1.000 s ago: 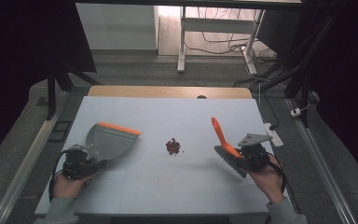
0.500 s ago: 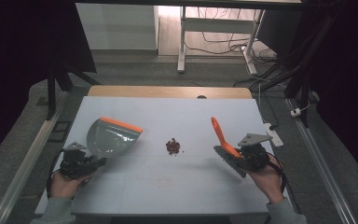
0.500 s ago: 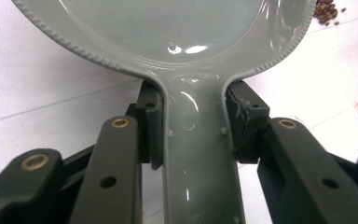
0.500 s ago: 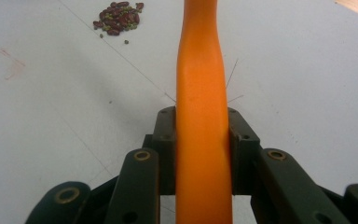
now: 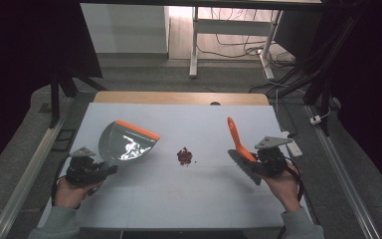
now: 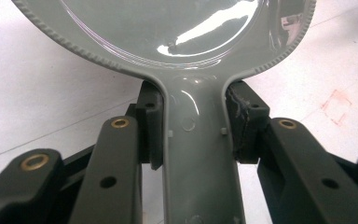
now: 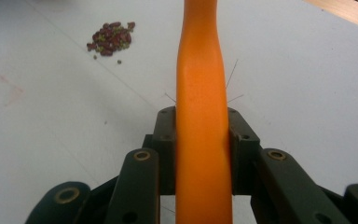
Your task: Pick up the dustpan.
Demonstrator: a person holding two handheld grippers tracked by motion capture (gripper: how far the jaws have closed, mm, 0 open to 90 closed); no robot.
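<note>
At frame left, the left gripper [image 5: 97, 171] clamps a grey, orange-edged dustpan [image 5: 127, 143]; at right, the right gripper [image 5: 255, 162] clamps an orange-handled brush [image 5: 237, 140]; dark beans [image 5: 184, 156] lie between them.

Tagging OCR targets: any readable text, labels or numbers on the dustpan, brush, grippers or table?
None. The dustpan, brush, left gripper, right gripper and table carry no legible text. A faint red square mark on the table in the left gripper view holds no characters.
</note>
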